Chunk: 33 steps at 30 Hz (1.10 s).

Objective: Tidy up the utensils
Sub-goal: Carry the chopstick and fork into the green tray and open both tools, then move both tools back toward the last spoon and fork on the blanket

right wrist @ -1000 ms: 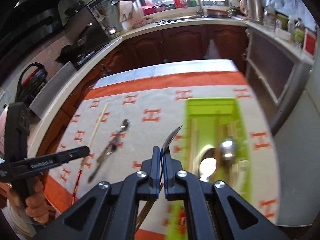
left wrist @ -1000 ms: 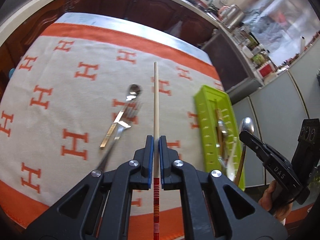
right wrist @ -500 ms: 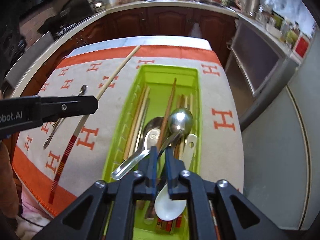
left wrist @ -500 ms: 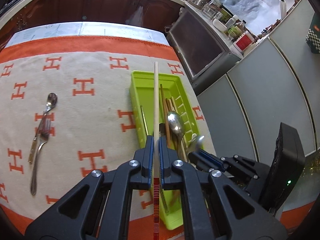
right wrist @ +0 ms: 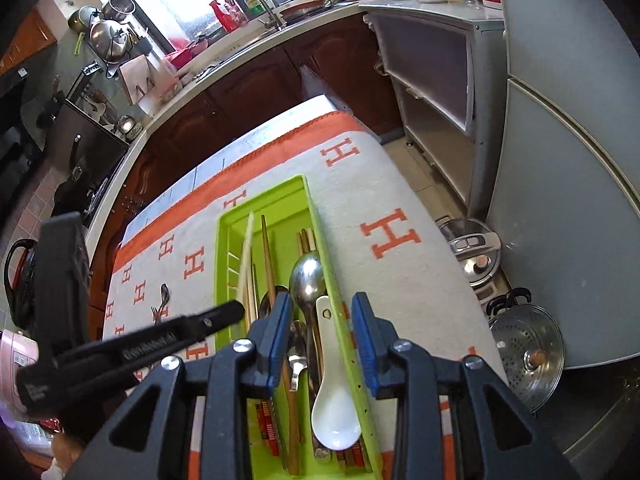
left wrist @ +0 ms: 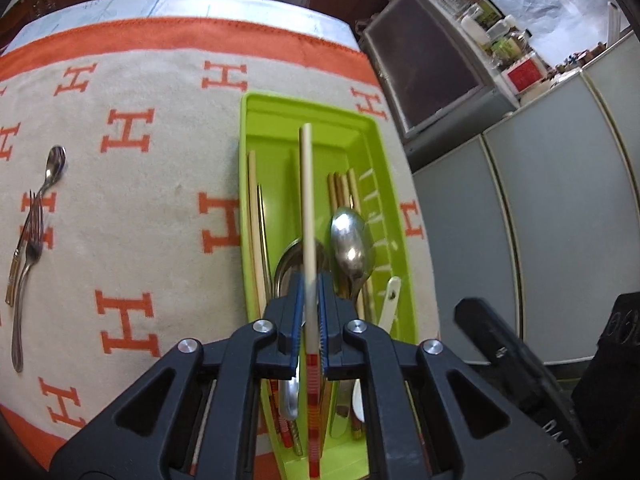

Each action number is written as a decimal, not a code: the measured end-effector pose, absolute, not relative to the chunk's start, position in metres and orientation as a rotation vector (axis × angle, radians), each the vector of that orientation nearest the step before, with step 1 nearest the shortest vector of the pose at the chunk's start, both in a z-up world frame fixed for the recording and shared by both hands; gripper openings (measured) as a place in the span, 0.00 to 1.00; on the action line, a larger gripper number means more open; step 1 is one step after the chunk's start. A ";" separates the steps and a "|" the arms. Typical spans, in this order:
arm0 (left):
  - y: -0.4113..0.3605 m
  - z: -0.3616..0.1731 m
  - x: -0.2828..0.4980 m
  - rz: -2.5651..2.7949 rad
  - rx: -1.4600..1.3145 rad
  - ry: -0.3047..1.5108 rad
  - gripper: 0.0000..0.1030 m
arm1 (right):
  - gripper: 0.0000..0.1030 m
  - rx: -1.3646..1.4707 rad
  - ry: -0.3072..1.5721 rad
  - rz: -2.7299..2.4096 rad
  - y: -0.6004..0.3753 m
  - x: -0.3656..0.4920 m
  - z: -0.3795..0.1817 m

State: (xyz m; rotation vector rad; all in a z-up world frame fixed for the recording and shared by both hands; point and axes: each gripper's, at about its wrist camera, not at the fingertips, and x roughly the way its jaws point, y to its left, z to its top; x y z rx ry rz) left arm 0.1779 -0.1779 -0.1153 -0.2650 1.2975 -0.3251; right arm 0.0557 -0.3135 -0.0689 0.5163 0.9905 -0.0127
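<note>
Holding a pale chopstick [left wrist: 307, 208] in the left gripper [left wrist: 308, 320], fingers pinching it near the red-banded handle end, with the long plain part reaching away over the green tray [left wrist: 394, 184]. Hovering, by the look of it, just above the tray's middle, lined up with its length; whether the tip is touching anything cannot be told. Sitting open and empty beside it, the right gripper [right wrist: 322, 334], blue pads spread wide on either side of the tray's right wall. Lying in the tray already: more chopsticks along the left and right sides, a steel spoon [left wrist: 351, 242] near the right, a second steel bowl partly hidden behind the held stick, and a white ceramic spoon [right wrist: 334, 404] at the near right. Waiting on the cloth [left wrist: 160, 208] well to the left: a small spoon [left wrist: 54, 170] and a fork [left wrist: 28, 264], overlapping each other. Judging the chopstick to be light, stiff and smooth, so likely to pivot or slide when pinched so far from its middle; gripping closer to the centre would steady it, and letting go low would keep it from bouncing. Judging the fork and small spoon to be heavier, hard and slippery, lying flat, so best taken across the narrow handle. Treating the ceramic spoon as the breakable piece, worth avoiding when dropping metal in.
</note>
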 end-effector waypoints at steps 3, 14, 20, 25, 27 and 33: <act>-0.178 -0.118 0.168 -0.337 -0.226 1.308 0.04 | 0.30 0.521 0.987 0.002 -0.310 0.056 -0.067; -0.134 -0.094 0.138 -0.316 -0.185 1.260 0.04 | 0.30 0.464 1.032 0.072 -0.267 0.059 -0.068; -0.097 -0.091 0.125 -0.276 -0.173 1.256 0.05 | 0.30 0.413 1.043 0.096 -0.242 0.057 -0.063; -0.059 -0.094 0.114 -0.214 -0.165 1.241 0.24 | 0.30 0.392 1.052 0.108 -0.222 0.055 -0.062; -0.044 -0.094 0.111 -0.184 -0.158 1.227 0.24 | 0.30 0.382 1.056 0.116 -0.213 0.056 -0.061; 0.001 -0.096 0.104 -0.095 -0.123 1.179 0.25 | 0.30 0.345 1.059 0.163 -0.179 0.059 -0.057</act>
